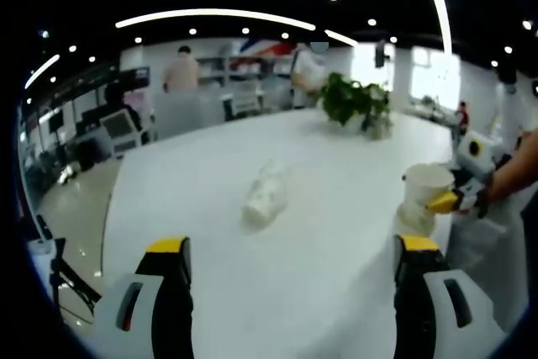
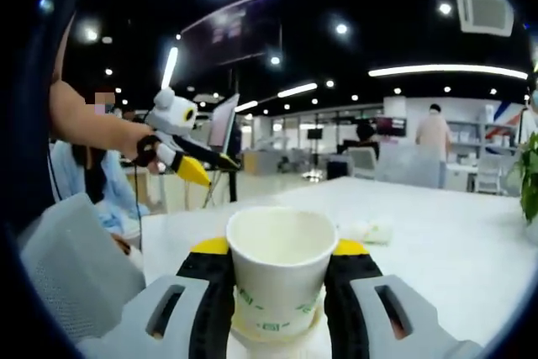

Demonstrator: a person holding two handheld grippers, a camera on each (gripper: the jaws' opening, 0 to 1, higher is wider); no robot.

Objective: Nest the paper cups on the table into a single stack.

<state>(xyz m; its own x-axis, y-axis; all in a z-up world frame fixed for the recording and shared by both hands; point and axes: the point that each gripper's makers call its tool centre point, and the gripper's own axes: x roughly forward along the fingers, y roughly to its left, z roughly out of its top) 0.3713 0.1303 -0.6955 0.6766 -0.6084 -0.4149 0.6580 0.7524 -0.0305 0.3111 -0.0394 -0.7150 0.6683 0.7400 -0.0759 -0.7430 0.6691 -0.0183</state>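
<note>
Right gripper [image 2: 280,279] fingers clasp an upright paper cup [image 2: 280,271] at six o'clock over the white desk [image 2: 454,245]. Left gripper [image 1: 290,279] fingers spread wide, a toppled cup stack [image 1: 266,195] lying at twelve o'clock.

White paper cup [image 2: 280,279] with green markings; white table [image 1: 336,233]

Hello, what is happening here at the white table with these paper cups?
A person is working with a two-jaw gripper in each hand. The right gripper is shut on an upright paper cup, which seems to sit in another cup below it. The left gripper is open and holds nothing. Ahead of it, a lying cup stack rests on its side on the white table, not yet joined to the held cup. A potted plant stands at the far end.
</note>
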